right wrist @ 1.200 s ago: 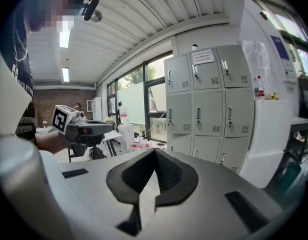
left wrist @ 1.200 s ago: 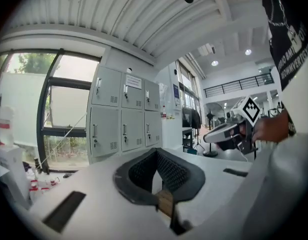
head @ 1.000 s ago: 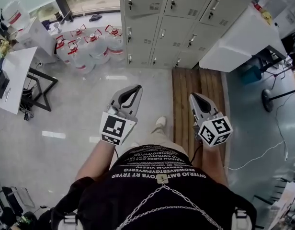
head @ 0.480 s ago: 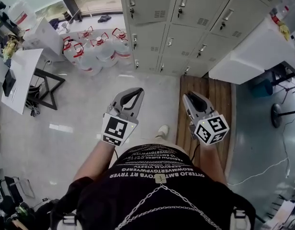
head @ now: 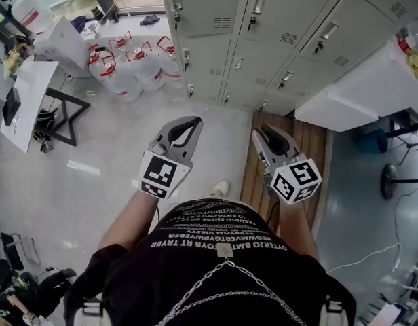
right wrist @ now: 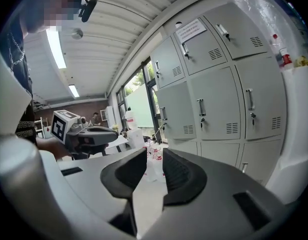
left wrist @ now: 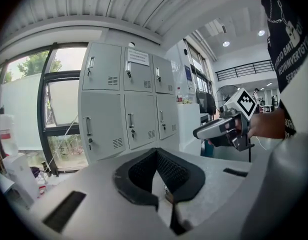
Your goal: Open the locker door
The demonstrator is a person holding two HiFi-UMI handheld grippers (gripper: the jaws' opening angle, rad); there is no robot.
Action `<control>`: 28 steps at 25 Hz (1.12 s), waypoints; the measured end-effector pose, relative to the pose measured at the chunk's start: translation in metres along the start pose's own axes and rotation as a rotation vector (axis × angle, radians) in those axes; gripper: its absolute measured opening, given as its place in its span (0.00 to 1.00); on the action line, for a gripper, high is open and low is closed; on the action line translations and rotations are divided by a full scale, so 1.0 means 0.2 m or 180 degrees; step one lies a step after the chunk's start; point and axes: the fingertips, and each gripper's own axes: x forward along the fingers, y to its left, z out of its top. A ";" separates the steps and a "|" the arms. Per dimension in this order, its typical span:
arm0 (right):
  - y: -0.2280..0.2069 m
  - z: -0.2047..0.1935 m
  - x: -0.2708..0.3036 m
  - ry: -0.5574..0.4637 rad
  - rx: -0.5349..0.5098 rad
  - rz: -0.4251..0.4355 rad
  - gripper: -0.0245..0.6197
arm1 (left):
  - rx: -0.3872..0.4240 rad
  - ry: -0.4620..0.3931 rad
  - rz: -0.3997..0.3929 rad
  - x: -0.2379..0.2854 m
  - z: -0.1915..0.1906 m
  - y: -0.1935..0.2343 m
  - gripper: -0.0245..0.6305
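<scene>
A bank of grey lockers (head: pixel 277 12) with shut doors and small handles stands ahead of me, also in the left gripper view (left wrist: pixel 139 114) and the right gripper view (right wrist: pixel 219 104). Both grippers are held at waist height, well short of the doors and touching nothing. My left gripper (head: pixel 193 122) points at the lockers with its tips (left wrist: pixel 155 153) together and nothing in them. My right gripper (head: pixel 267 133) hovers over the wooden platform (head: pixel 294 138); its jaws (right wrist: pixel 154 154) are opening, with a narrow gap and nothing between them.
Several large water jugs (head: pixel 127 66) stand on the floor left of the lockers. A white table (head: pixel 26 100) is at the far left. A white cabinet (head: pixel 358 87) juts out at the right, with a stand base (head: pixel 392 182) and a cable beyond it.
The person has stepped closer to the lockers, which now fill more of the head view. Both grippers have come forward, and the right gripper's jaws have parted.
</scene>
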 end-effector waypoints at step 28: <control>-0.31 0.23 0.11 -0.0074 -0.0288 0.0145 0.19 | 0.0064 0.0156 -0.0062 0.31 0.02 -0.14 0.04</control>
